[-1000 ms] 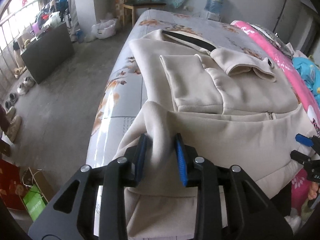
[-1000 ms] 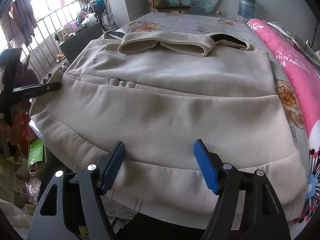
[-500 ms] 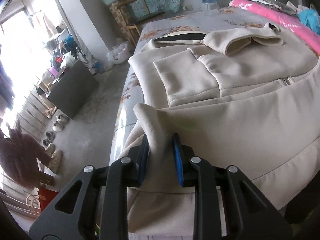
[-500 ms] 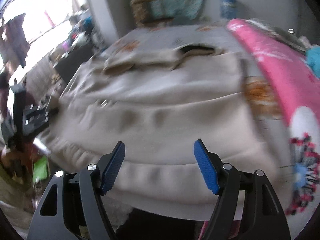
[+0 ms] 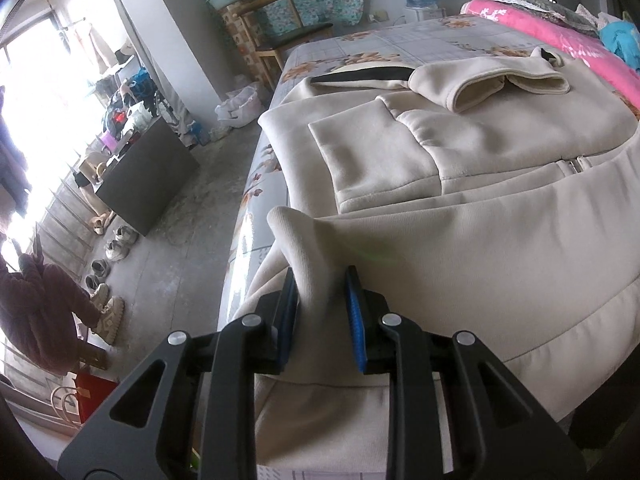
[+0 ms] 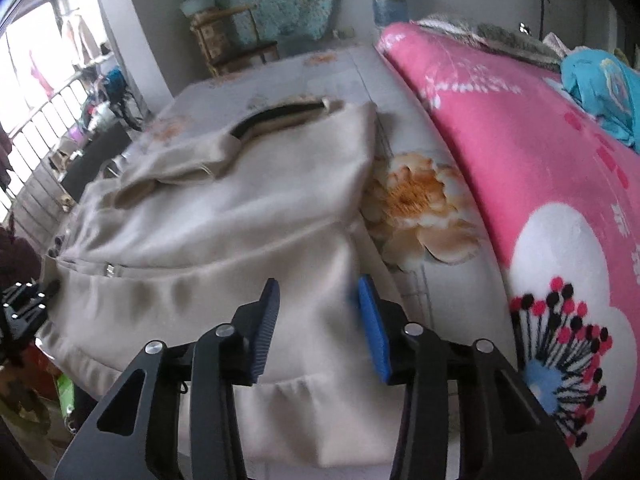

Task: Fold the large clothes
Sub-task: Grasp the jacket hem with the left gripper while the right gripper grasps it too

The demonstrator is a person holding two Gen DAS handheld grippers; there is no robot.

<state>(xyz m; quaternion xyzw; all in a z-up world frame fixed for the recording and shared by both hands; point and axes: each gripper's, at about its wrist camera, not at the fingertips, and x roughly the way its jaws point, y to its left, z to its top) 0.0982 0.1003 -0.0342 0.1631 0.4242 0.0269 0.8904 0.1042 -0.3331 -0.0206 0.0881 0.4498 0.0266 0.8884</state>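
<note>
Between the two blue pads of the left gripper (image 5: 322, 316) a pinched ridge of cream cloth stands up, so this gripper is clamped on the near left corner of the jacket (image 5: 460, 240), at its hem. On the other side, the right gripper (image 6: 320, 328) hovers over the near right part of the same hem; its jaws are closing, the cloth lies between and under the pads, but I do not see them press on it yet. The hem runs across, from one gripper to the other, and this is the relation that matters: the long edge lies sideways along the near edge of the bed (image 6: 404, 80), while the body of the jacket stretches away from both grippers toward the collar. My judgement is that the next move should carry the hem forward, away from the person, over the body. Further out, the zipper pull (image 5: 576, 166) and a flat pocket (image 5: 372, 160) lie in the middle, then a folded sleeve (image 5: 492, 84) rests across the chest, and the dark-lined collar (image 5: 360, 76) is the farthest part. Just beside the jacket on the right lies a pink blanket (image 6: 540, 160), apart from the cloth.
</note>
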